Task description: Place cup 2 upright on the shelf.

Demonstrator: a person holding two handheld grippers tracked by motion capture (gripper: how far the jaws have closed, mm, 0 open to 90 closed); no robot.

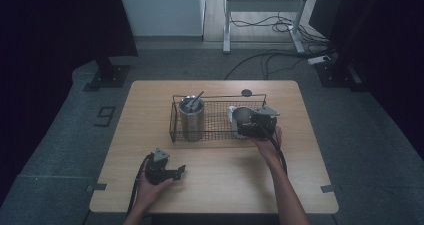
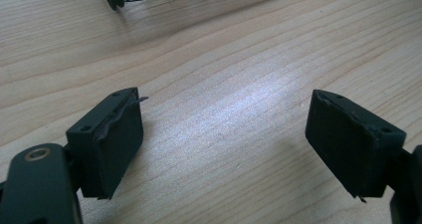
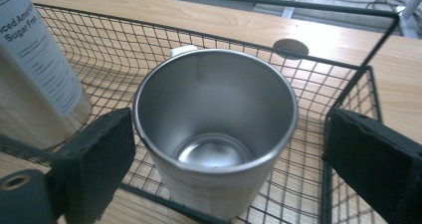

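One tall steel bottle [image 3: 37, 64] reads "Sugar Free"; the empty round steel cup [image 3: 215, 134] stands between the right hand-held gripper's [image 3: 226, 149] wide, untouching jaws.

Steel cup [image 3: 215, 134] hemmed by basket wall [image 3: 348, 92].

Readable in part on the white bottle [image 3: 37, 55] in the wire basket [image 3: 348, 84]: "Sugar Free" under a cut-off word, and a big "9" on the floor [image 1: 105, 116].

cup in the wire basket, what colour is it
Silver metal cup; right gripper view shows it best.
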